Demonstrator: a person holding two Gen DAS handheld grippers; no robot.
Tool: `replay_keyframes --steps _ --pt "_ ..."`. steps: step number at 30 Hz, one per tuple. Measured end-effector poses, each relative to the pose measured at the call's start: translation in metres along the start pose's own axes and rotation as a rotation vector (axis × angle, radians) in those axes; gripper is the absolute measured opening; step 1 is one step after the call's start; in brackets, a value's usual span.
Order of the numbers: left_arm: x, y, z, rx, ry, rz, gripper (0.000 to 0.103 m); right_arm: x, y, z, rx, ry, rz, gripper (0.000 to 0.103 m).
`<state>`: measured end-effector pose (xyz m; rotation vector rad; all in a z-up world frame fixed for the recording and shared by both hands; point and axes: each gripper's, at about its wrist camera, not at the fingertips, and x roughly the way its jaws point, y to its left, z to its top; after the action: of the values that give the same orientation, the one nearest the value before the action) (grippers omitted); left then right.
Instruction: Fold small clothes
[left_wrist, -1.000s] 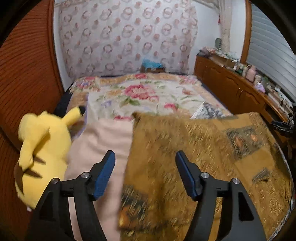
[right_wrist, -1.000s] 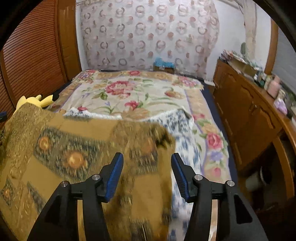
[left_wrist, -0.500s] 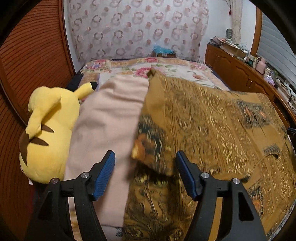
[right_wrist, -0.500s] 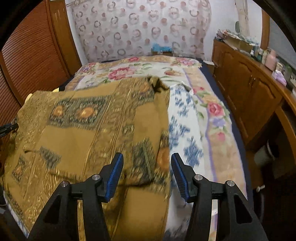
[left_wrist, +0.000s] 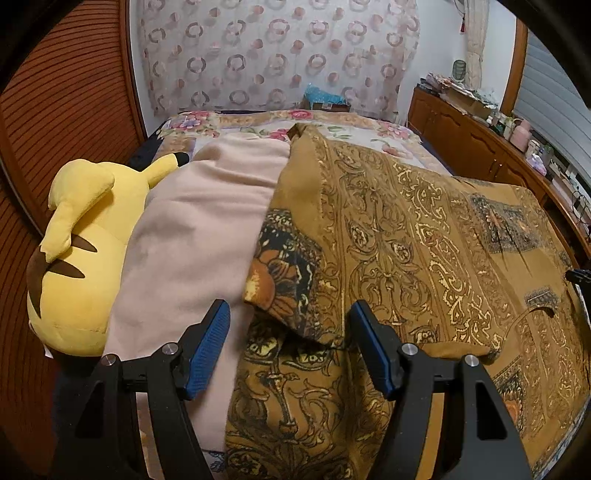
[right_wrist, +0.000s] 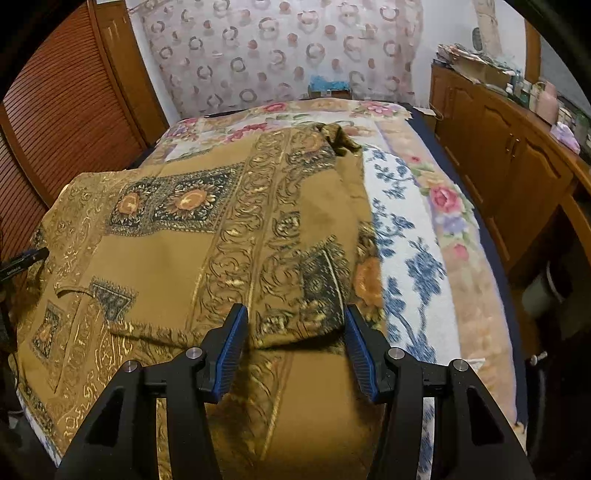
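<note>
Mustard-brown woven garment with gold scrollwork bands and dark panels bearing orange flowers (left_wrist: 406, 236) (right_wrist: 207, 236): spread across the bed, its upper layer folded over towards the near edge, a fold line running across just ahead of both cameras. One far corner is bunched into a small dark knot, possibly a tie or collar. Left edge overlaps a plain pale-pink cloth.

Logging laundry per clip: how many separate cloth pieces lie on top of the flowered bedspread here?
3. A brown patterned cloth across the middle, a plain pink cloth left of it beside the yellow plush toy, and a blue-and-white cloth along its right edge. More may lie hidden underneath.
</note>
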<state>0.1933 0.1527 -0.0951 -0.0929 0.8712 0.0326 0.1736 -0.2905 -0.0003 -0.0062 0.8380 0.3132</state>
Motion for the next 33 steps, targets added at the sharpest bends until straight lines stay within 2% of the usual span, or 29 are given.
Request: replay_keyframes --steps 7,10,15,17,27,33 --pt "-0.007 -0.002 0.004 -0.016 -0.034 -0.039 0.067 0.015 0.005 0.001 -0.046 -0.018 -0.047 0.056" --pt "-0.007 -0.002 0.007 -0.032 -0.042 -0.065 0.058 0.016 0.006 -0.001 -0.063 -0.036 -0.060 0.056" --pt "-0.009 -0.005 0.012 -0.023 -0.061 -0.069 0.033 0.018 0.007 -0.004 -0.063 -0.049 -0.064 0.056" --pt "-0.013 -0.005 0.013 -0.020 -0.080 -0.082 0.031 0.017 0.008 -0.004 -0.064 -0.049 -0.063 0.056" --pt "-0.029 -0.013 0.021 0.015 -0.136 -0.077 0.031 0.015 0.006 -0.004 -0.060 -0.053 -0.057 0.056" --pt "-0.035 -0.018 0.023 0.014 -0.141 -0.115 0.031 0.015 0.005 -0.004 -0.061 -0.054 -0.057 0.056"
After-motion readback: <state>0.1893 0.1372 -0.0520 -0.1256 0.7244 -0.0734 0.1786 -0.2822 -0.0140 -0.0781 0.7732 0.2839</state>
